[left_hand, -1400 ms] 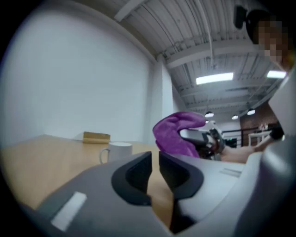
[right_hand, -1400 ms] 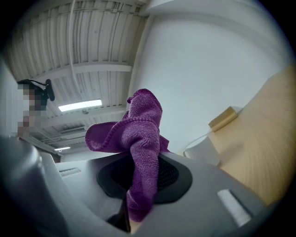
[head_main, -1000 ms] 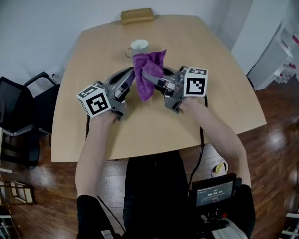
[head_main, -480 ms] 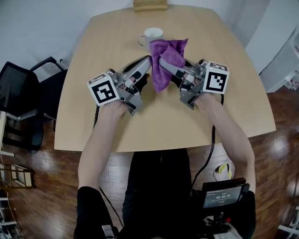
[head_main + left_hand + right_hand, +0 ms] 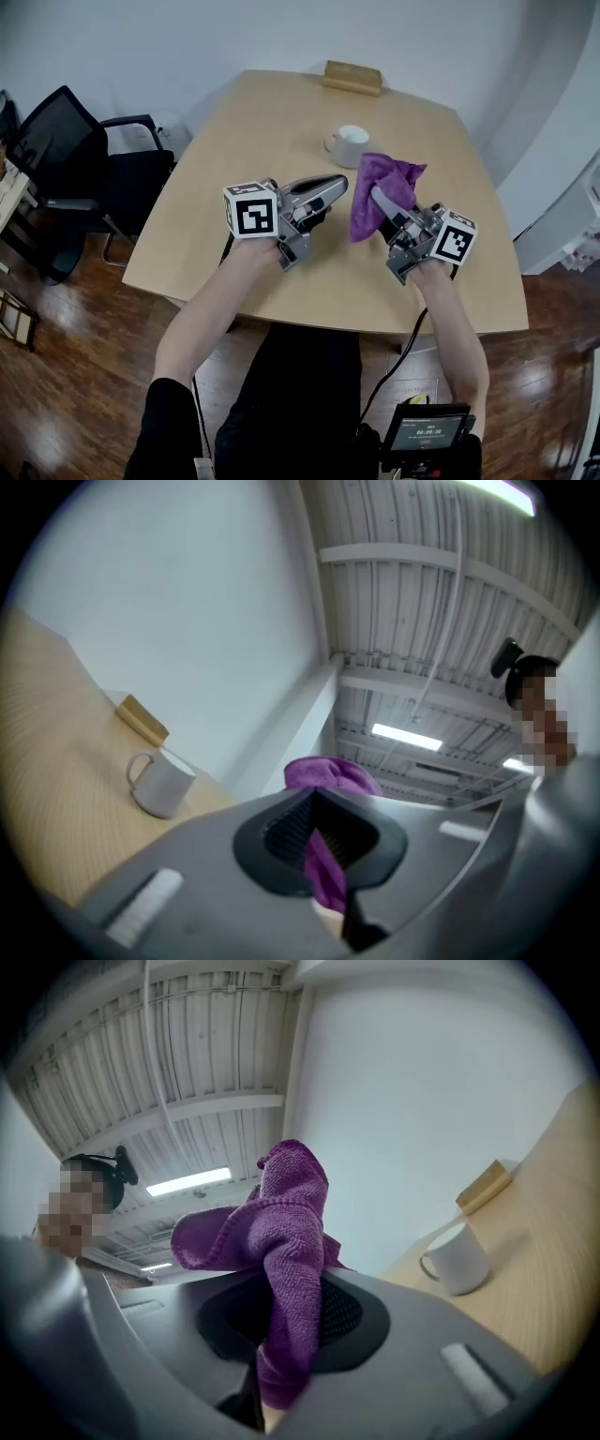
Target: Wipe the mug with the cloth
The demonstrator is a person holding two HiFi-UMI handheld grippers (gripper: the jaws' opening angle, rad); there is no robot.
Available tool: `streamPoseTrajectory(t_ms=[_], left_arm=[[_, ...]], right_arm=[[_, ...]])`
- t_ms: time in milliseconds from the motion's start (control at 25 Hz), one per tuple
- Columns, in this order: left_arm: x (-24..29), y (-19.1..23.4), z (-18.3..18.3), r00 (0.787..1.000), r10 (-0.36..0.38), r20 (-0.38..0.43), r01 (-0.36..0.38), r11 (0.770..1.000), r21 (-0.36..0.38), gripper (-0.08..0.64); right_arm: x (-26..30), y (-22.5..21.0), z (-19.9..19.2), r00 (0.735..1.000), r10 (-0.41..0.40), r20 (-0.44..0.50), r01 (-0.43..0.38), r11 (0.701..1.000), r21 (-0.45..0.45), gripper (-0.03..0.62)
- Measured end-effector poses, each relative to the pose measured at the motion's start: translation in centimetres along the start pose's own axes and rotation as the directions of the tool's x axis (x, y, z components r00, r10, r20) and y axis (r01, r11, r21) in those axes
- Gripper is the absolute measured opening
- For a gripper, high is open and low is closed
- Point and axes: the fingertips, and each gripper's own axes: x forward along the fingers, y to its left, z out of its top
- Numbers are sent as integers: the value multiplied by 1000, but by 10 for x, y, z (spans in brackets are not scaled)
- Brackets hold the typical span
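A white mug (image 5: 352, 145) stands upright on the wooden table (image 5: 262, 131), its handle to the left. Just in front of it hangs a purple cloth (image 5: 380, 190), bunched up and pinched in my right gripper (image 5: 375, 195), which is shut on it. In the right gripper view the cloth (image 5: 291, 1241) rises out of the jaws, with the mug (image 5: 459, 1258) beyond at the right. My left gripper (image 5: 343, 180) is shut, with its tips close beside the cloth's left edge. In the left gripper view the cloth (image 5: 328, 775) shows past the tips and the mug (image 5: 161, 782) at the left.
A wooden block (image 5: 352, 77) lies at the table's far edge. A black office chair (image 5: 84, 169) stands left of the table, over a wooden floor. A white wall runs behind the table.
The head view has swung, so the table now sits further right and lower. Both grippers have shifted a little together. The cloth stays in the right gripper, close to the mug.
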Motion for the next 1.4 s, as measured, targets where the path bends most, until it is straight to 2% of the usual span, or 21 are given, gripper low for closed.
streamPoseTrajectory(t_ms=[160, 360, 560, 720, 800, 1000, 1200, 1400], left_arm=[[-7, -39, 4, 999, -29, -21, 30, 999, 19, 21], [-8, -48, 11, 998, -48, -35, 48, 999, 5, 21], [-31, -126, -18, 998, -37, -55, 40, 998, 50, 21], [-57, -163, -28, 998, 4, -65, 0, 998, 63, 21], [-66, -182, -31, 997, 15, -72, -10, 997, 70, 21], [-79, -231, -45, 997, -20, -68, 26, 996, 89, 21], [-87, -285, -52, 997, -22, -68, 29, 994, 104, 21], [-93, -331, -65, 997, -52, -65, 59, 992, 116, 21]], right_arm=[[-13, 27, -15, 999, -22, -29, 23, 999, 29, 74], [-13, 33, -12, 1000, -23, -3, 23, 995, 101, 74], [-53, 111, -26, 998, 17, 62, -23, 994, 105, 74], [-64, 158, -43, 996, 45, 83, -56, 989, 135, 74], [-68, 179, -49, 995, 56, 81, -66, 990, 127, 74], [-85, 225, -61, 996, 54, 74, -59, 996, 73, 74], [-106, 265, -70, 991, 59, 118, -73, 991, 114, 74], [-131, 305, -72, 989, 49, 141, -58, 997, 58, 74]])
